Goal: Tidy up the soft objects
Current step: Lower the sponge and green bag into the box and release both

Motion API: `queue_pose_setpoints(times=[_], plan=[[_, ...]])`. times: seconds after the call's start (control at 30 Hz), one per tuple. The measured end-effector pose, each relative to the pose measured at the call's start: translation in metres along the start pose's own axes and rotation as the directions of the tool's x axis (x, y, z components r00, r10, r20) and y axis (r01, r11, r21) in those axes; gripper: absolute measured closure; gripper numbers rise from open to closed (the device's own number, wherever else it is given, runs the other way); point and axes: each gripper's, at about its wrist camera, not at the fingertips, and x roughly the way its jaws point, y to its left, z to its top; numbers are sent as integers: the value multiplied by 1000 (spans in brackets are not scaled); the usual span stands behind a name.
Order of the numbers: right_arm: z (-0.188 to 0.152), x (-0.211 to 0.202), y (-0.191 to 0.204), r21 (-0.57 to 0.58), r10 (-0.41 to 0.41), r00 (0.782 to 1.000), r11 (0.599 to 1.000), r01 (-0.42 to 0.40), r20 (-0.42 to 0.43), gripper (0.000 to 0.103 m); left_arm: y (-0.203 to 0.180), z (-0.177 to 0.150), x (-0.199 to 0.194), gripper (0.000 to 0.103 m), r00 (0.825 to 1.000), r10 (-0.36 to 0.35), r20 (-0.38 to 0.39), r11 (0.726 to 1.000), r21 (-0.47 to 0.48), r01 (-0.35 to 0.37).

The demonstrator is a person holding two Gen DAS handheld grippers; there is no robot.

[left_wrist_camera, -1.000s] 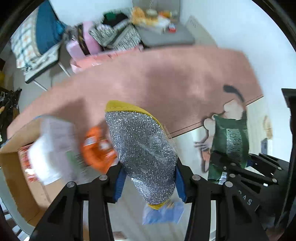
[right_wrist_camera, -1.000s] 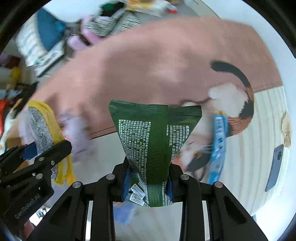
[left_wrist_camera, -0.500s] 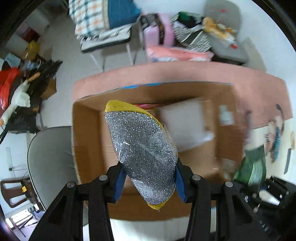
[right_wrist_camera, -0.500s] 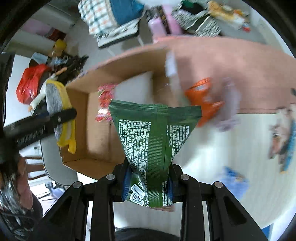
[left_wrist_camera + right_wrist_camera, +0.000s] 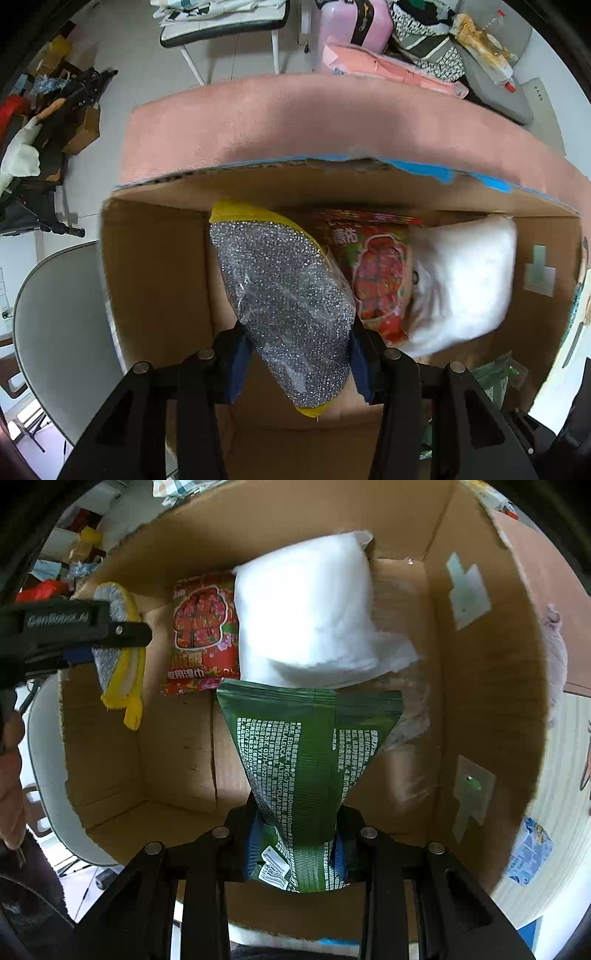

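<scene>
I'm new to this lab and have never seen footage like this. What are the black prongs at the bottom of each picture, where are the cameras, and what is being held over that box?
There is no robot here: a person carries a handheld two-finger gripper in each hand, and each has a fisheye camera looking forward along its fingers. The black prongs are those fingers.

In the left wrist picture, the left gripper is shut on a silver scouring sponge with a yellow backing, still in clear wrap. In the right wrist picture, the right gripper is shut on a green wipes pack; the left gripper shows at that picture's left edge.

Both hang over an open cardboard box. Already inside lie a red flowered packet and, beside it, a white soft bundle. Beyond the box runs a pink cloth.
</scene>
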Motion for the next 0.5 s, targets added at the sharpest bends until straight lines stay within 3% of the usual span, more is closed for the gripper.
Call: queue_pose_setpoints(times=[0.13,0.17,0.2,0.27,0.3,0.43,0.47,0.5], plan=[[2,12,4,-28,-33,999,999,32,-43,66,-2,0,9,55,998,-7,-56,1000,-23,6],[3,15,6,-33,-48,998,998,47,-43,54,-1,-2,10,54,998,-22,-62,999,-35,20],[4,18,7,-34,-53,998,998,51,-41,29,1,-1,10,53,997,-35,-64,999,-42,33],[3,18,5,-19,-44,999,999,43,-32,8,3,-3,8,46,997,-52,-58,997,-52,49],[1,19,3,-15,-43,999,999,43,-31,8,3,-4,4,36,997,-58,-44,997,-49,56],[-3,13,-1,0,-56,998,998,56,-21,8,2,-11,-12,16,999,-44,2,999,-25,44],[-4,10,-2,4,-58,998,998,58,-14,5,1,-13,-14,7,999,-44,7,999,-23,44],[-6,6,-4,5,-57,998,998,57,-8,0,1,-17,-20,5,999,-48,24,999,-22,49]])
